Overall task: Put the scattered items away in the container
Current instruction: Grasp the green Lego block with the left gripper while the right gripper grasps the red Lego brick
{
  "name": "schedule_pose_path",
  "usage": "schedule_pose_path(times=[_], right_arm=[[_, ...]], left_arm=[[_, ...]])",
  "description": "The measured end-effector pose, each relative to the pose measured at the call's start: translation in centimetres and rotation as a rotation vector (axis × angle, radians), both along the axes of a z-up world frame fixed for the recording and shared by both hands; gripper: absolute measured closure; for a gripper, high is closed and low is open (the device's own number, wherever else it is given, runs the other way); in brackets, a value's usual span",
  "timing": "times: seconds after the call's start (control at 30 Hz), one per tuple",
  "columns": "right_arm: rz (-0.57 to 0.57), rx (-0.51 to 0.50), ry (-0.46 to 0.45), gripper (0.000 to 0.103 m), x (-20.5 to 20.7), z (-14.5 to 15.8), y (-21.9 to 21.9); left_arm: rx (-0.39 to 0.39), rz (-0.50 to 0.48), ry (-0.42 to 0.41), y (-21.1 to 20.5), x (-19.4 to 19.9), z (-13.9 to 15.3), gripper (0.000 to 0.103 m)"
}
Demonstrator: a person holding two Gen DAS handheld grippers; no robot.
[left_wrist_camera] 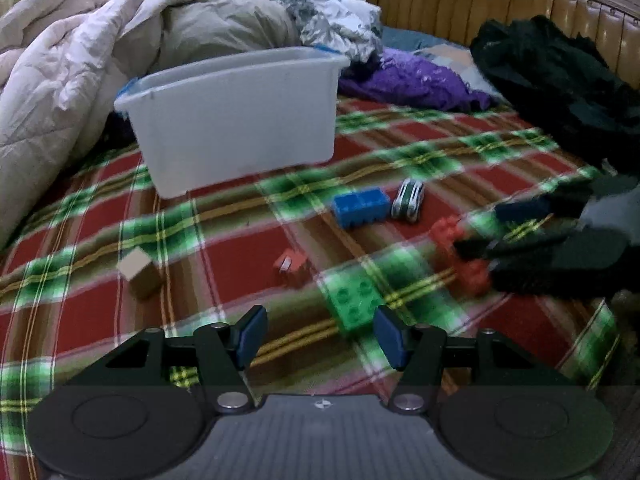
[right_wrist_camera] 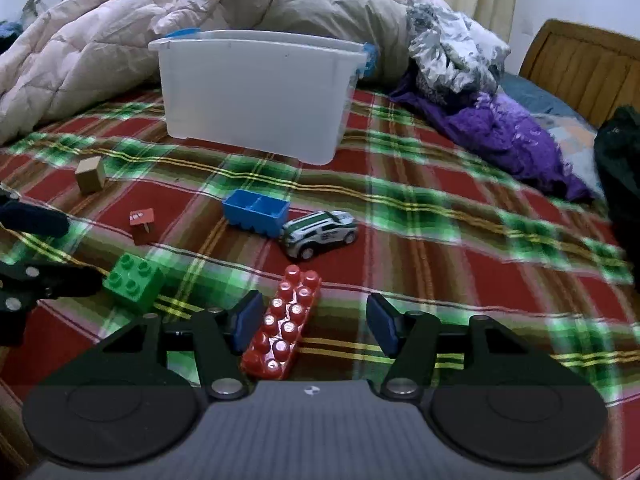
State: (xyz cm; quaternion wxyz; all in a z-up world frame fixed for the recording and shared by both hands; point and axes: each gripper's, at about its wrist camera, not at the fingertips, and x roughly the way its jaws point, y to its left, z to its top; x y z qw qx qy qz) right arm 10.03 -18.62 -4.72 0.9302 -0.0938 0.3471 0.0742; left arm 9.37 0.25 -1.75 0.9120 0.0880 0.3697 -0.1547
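While both grippers hover low over the plaid blanket (right_wrist_camera: 440, 216), neither grasps anything. Right gripper (right_wrist_camera: 312, 322) is released, jaws spread wide; the red brick (right_wrist_camera: 286, 322) lies lengthwise between them, hugging the left finger, well clear of the right one. Left gripper (left_wrist_camera: 320, 332) is released too, and the green brick (left_wrist_camera: 354, 302) sits just beyond its gap, toward the right finger, not gripped.

Farther off in the right wrist view: toy car (right_wrist_camera: 322, 234) just past the red brick, blue brick (right_wrist_camera: 256, 211) touching or nearly touching the car's left end, small red piece (right_wrist_camera: 142, 222) left of that, green brick (right_wrist_camera: 134, 282) near left beside the left gripper's dark fingers (right_wrist_camera: 36, 220), tan block (right_wrist_camera: 91, 174) far left. White bin (right_wrist_camera: 256, 92) stands upright at the far centre, beyond all the toys, backed by a bunched duvet (right_wrist_camera: 200, 12). Purple cloth (right_wrist_camera: 504, 136) lies far right, wooden headboard (right_wrist_camera: 580, 60) behind it.

Left wrist view shows the right gripper (left_wrist_camera: 476, 236) coming in from the right, at the red brick (left_wrist_camera: 460, 256), blurred.
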Motion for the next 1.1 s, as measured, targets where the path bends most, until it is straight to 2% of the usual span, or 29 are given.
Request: schedule_pose_path(times=[0.07, 0.2, 0.33, 0.57, 0.63, 0.7, 0.87, 0.97, 1.1], right_arm=[[-0.024, 0.013, -0.004, 0.043, -0.2, 0.4, -0.5], [-0.034, 0.12, 0.006, 0.043, -0.2, 0.6, -0.8], [-0.014, 0.114, 0.018, 0.043, -0.6, -0.2, 0.0], [-0.05, 0.155, 0.063, 0.043, -0.8, -1.3, -0.8], [-0.037, 0.138, 0.066, 0.047, -0.9, -1.4, -0.6], [-0.026, 0.13, 0.073, 0.058, -0.8, -1.6, -0.6], [-0.017, 0.132, 0.076, 0.059, -0.8, -2.0, -1.1], [0.001, 0.109, 0.069, 0.064, -0.9, -2.1, -1.1], [0.017, 0.074, 0.061, 0.068, -1.1, -2.1, -1.0]], left_arm=[[-0.012, 0.013, 0.01, 0.6, -0.1, -0.2, 0.04], [-0.026, 0.029, 0.014, 0.9, 0.0, -0.3, 0.04], [-0.04, 0.019, -0.003, 0.4, -0.1, 0.2, 0.04], [-0.076, 0.025, 0.034, -2.0, 0.3, -0.4, 0.04], [-0.088, 0.03, 0.039, -2.7, 0.5, -0.7, 0.04], [-0.083, 0.043, 0.051, -3.2, 1.0, -1.3, 0.041], [-0.086, 0.063, 0.088, -4.2, 2.0, -2.6, 0.041], [-0.049, 0.075, 0.091, -4.6, 2.5, -3.3, 0.05], [-0.074, 0.088, 0.093, -3.5, 2.6, -3.2, 0.064]])
